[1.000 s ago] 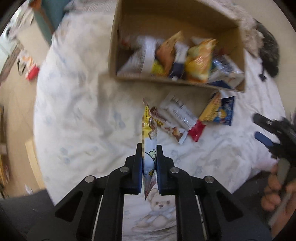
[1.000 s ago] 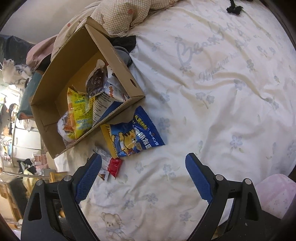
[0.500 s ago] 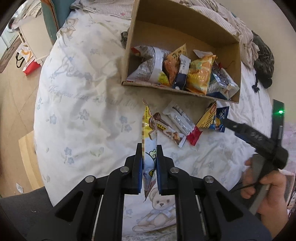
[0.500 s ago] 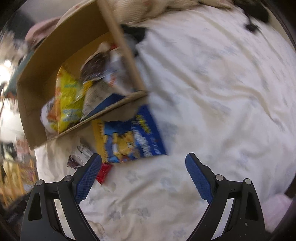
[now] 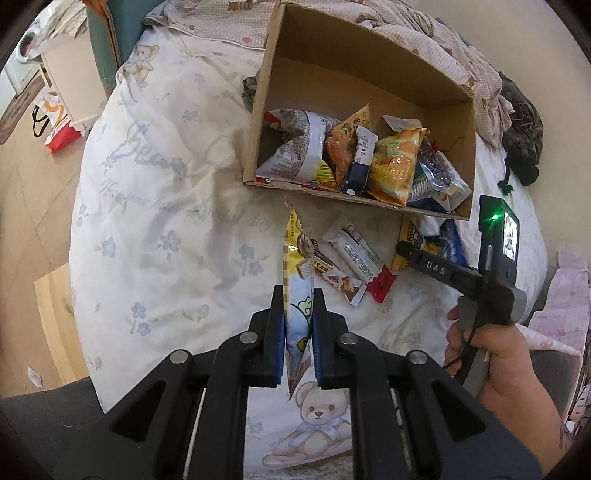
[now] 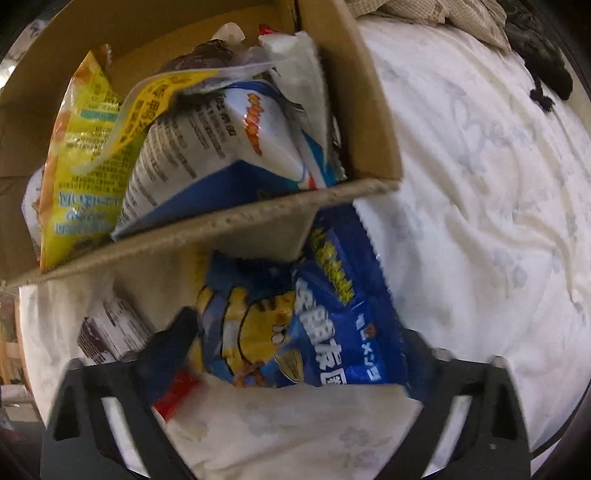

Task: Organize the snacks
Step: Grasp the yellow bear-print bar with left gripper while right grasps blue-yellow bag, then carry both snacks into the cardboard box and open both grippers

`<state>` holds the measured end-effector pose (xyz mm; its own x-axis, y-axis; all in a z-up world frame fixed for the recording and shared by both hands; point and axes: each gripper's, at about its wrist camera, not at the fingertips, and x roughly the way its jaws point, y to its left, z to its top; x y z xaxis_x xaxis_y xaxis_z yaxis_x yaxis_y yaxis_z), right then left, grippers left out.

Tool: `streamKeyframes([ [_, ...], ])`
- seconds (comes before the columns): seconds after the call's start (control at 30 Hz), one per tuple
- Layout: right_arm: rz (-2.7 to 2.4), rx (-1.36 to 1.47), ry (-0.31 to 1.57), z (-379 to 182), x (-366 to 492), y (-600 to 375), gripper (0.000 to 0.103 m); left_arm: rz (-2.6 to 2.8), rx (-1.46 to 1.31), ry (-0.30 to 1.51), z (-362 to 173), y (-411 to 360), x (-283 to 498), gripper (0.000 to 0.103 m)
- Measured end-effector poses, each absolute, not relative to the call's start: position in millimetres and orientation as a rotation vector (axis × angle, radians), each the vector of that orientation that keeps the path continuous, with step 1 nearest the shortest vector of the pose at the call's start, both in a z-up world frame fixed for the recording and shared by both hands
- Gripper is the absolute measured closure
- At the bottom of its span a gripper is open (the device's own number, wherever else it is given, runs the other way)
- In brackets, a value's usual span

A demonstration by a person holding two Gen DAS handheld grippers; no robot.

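Observation:
My left gripper [image 5: 299,295] is shut on a yellow snack packet [image 5: 295,243], held edge-on above the quilt in front of the cardboard box [image 5: 369,199]. The box holds several snack bags. Before it lie a white-and-red bar [image 5: 358,254], a brown chocolate bar [image 5: 332,275] and a blue tiger-print bag [image 5: 450,240]. My right gripper [image 6: 295,332] points down over that blue bag [image 6: 332,314], which lies against the box wall [image 6: 221,229]. Its jaws are closing with the bag between them, the blurred fingertips at the bag's two sides. A hand [image 5: 498,350] holds the right gripper [image 5: 406,253].
Everything rests on a bed with a white flower-printed quilt [image 5: 166,221]. A checked blanket [image 5: 424,33] and dark cloth [image 5: 521,122] lie behind and right of the box. Floor with a red bag [image 5: 55,129] is off the bed's left edge. Pink fabric [image 5: 565,288] sits at right.
The right gripper has dropped toward the blue bag by the box and its jaws have narrowed around it. The left gripper still holds the yellow packet in much the same place.

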<state>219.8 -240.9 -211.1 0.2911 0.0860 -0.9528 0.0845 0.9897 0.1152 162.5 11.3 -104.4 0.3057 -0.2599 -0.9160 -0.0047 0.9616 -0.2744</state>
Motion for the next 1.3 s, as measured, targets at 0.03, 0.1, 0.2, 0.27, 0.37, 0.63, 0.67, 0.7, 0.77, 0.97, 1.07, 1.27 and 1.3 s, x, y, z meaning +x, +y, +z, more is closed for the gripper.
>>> streamKeyframes([
  [0.03, 0.013, 0.145, 1.276, -209.0, 218.0, -239.6, 0.038, -0.175, -0.240, 1.249, -103.8, 9.4, 162.8, 0.094],
  [0.1, 0.024, 0.139, 1.276, -205.7, 213.2, -238.8, 0.044, -0.179, -0.230, 1.240, -102.1, 6.4, 162.2, 0.094],
  [0.2, 0.039, 0.147, 1.281, -202.6, 204.3, -237.0, 0.058, -0.178, -0.207, 1.224, -100.6, 4.1, 160.6, 0.094],
  [0.27, 0.056, 0.139, 1.284, -199.3, 195.9, -232.2, 0.069, -0.168, -0.196, 1.224, -101.4, 4.6, 160.1, 0.094],
  [0.37, 0.069, 0.130, 1.278, -192.3, 182.3, -230.1, 0.077, -0.145, -0.187, 1.231, -104.7, 7.4, 160.1, 0.094],
  [0.63, 0.111, 0.169, 1.253, -170.6, 144.5, -232.5, 0.085, -0.123, -0.167, 1.222, -105.0, 8.3, 156.7, 0.094],
  [0.67, 0.115, 0.181, 1.249, -168.5, 132.2, -226.6, 0.085, -0.124, -0.167, 1.222, -104.9, 8.3, 156.3, 0.094],
  [0.7, 0.118, 0.191, 1.243, -164.9, 125.9, -225.8, 0.085, -0.125, -0.167, 1.221, -104.6, 8.4, 155.4, 0.094],
  [0.77, 0.128, 0.210, 1.226, -154.5, 113.2, -222.6, 0.086, -0.128, -0.161, 1.216, -103.6, 8.1, 154.0, 0.094],
  [0.97, 0.146, 0.247, 1.145, -135.8, 105.8, -227.5, 0.088, -0.137, -0.155, 1.199, -100.6, 6.8, 152.4, 0.094],
  [1.07, 0.168, 0.282, 1.092, -120.6, 95.2, -236.1, 0.088, -0.142, -0.163, 1.189, -98.4, 7.3, 151.3, 0.094],
  [1.27, 0.247, 0.320, 0.935, -80.1, 88.0, -231.5, 0.088, -0.176, -0.209, 1.108, -77.3, 11.0, 145.5, 0.094],
  [1.3, 0.255, 0.312, 0.917, -73.3, 87.1, -230.7, 0.088, -0.198, -0.222, 1.083, -69.5, 11.4, 144.4, 0.094],
])
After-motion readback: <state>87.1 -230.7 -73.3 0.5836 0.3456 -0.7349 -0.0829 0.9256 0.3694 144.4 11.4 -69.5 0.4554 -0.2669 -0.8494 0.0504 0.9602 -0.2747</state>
